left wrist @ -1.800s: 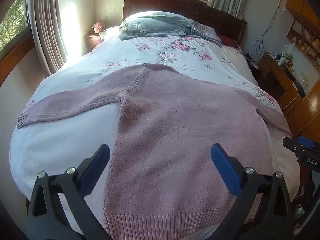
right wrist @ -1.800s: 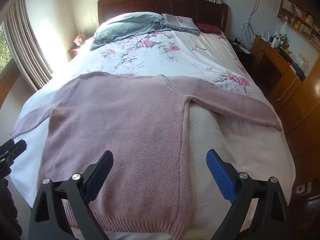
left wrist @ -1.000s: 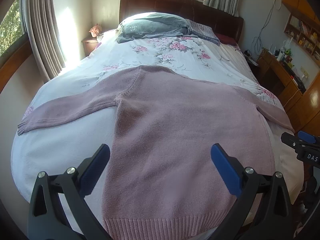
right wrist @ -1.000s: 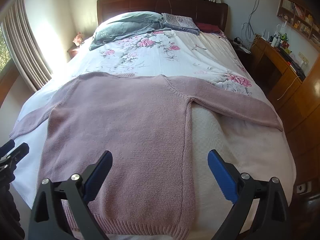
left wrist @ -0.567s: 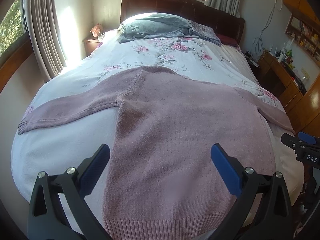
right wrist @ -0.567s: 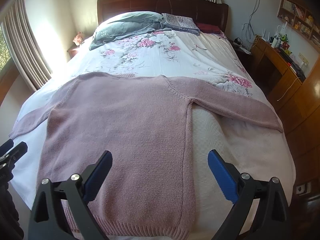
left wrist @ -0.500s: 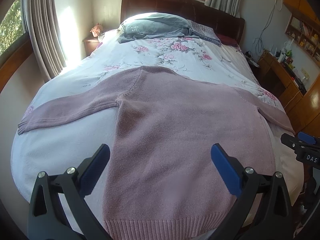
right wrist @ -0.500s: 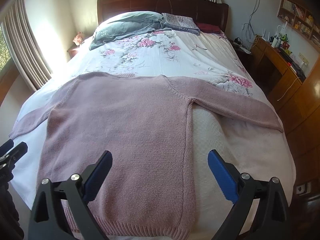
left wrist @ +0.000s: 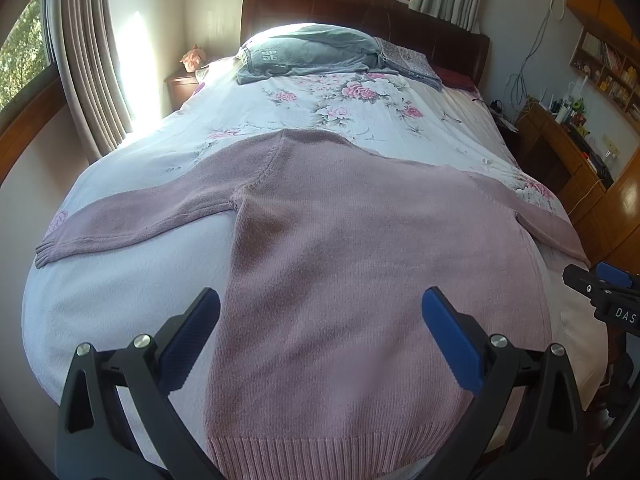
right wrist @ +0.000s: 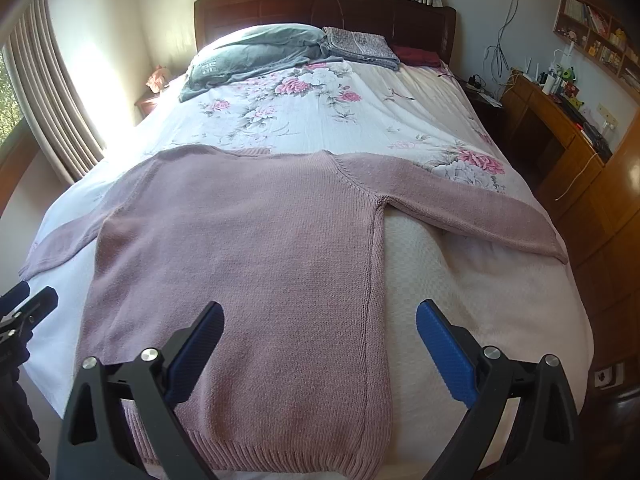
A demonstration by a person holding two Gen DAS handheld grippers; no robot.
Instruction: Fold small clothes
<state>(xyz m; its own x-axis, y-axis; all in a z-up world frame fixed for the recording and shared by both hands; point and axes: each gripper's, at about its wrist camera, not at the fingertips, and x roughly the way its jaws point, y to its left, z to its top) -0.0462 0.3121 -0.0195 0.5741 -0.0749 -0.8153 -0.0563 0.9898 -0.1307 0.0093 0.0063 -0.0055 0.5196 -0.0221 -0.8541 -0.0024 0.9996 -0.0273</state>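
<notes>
A mauve-pink knit sweater (left wrist: 360,264) (right wrist: 248,256) lies flat on the bed, both sleeves spread out sideways, ribbed hem toward me at the bed's foot. My left gripper (left wrist: 320,320) hovers open above the hem's left half, nothing between its blue pads. Over the sweater's right side seam my right gripper (right wrist: 318,332) is open and holds nothing. Each gripper's tip shows at the edge of the other's view: the right gripper (left wrist: 600,296) and the left gripper (right wrist: 28,304).
The bed (right wrist: 328,120) has a white floral sheet. A grey pillow (left wrist: 304,54) and folded patterned cloth (right wrist: 356,46) lie by the dark headboard. Curtains (left wrist: 88,80) and a nightstand stand left; a wooden desk (right wrist: 560,128) with clutter stands right.
Almost nothing differs; both grippers stay open and hover over the hem with only slight camera drift. The sweater has not moved.
</notes>
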